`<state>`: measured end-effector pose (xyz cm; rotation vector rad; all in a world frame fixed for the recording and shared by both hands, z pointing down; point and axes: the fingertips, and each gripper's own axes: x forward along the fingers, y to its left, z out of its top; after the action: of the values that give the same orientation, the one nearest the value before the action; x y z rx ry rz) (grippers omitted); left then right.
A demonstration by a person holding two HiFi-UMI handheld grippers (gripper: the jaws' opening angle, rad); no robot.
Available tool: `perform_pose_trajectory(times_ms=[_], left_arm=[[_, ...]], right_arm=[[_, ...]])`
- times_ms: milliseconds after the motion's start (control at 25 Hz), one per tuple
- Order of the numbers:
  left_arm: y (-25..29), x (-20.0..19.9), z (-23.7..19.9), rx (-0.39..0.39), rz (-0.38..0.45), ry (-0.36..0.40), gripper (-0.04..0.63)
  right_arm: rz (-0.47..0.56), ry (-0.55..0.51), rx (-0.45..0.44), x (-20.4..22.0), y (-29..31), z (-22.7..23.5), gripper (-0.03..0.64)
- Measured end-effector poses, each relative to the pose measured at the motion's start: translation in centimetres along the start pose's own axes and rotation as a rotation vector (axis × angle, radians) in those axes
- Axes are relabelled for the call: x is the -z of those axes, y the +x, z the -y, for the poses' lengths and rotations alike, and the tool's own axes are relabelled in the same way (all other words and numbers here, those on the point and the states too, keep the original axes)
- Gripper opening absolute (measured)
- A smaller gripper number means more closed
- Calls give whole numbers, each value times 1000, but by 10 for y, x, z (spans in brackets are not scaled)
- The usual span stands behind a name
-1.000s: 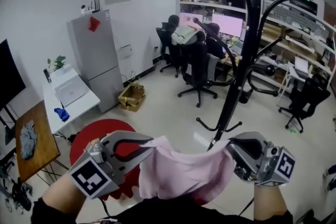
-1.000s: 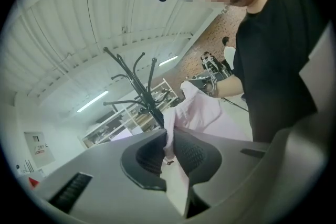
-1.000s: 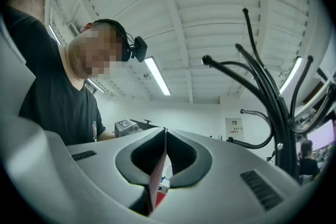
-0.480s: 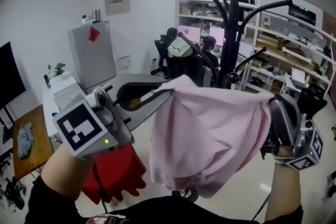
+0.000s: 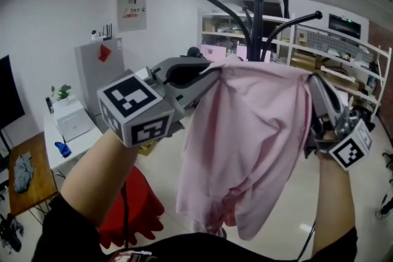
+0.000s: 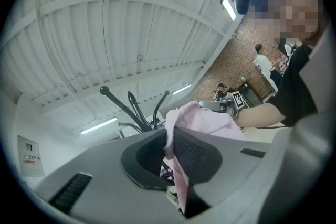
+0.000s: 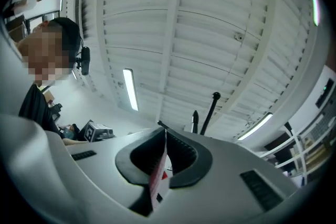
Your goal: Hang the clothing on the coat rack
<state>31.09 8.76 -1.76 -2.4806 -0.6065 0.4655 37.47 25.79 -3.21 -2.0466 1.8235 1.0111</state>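
Left claw (image 5: 212,70): clenched on one end of the top edge of the pink shirt (image 5: 245,132); its own view shows cloth pinched between the pads (image 6: 170,134)
Right claw (image 5: 313,81): clenched on the other end of that edge; a thin fold sits between its jaws (image 7: 163,139)
Shirt: centre of the head view, stretched between both claws; its body hangs toward the lower centre
Coat rack (image 5: 256,15): upper centre, behind the shirt; the pole top and hooks (image 5: 216,2) rise above the held edge
Key relation: the rack lies beyond and above the shirt, between the claws (slightly closer to the left one in the picture; depth unclear); the stretched edge runs left to right across the pole
Next move, likely: lift the edge over a hook
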Motion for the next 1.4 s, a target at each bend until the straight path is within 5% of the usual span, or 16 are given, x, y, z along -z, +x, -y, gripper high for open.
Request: perform_pose_trajectory(times_ms=[200,400,600,920,1160,1400], left_arm=[[28,12,-6,-12,-21,-26,23],[42,58,11,22,-93,-124,23],[31,90,35,62,-95,-235,25],[16,98,70,78,57,-388,28],[8,95,75,82,194,-516,31],[-13,118,72,19,155,-501,47]], right_arm=[[-144,-102,159,44,-6,40,6],[-348,-149,150,110,-24,33,6],[-431,-73,107,156,-51,-12,8],[-372,144,35,189,-68,-75,9],[-274,267,61,182,-67,-76,15],[-261,284,131,176,-88,-58,37]])
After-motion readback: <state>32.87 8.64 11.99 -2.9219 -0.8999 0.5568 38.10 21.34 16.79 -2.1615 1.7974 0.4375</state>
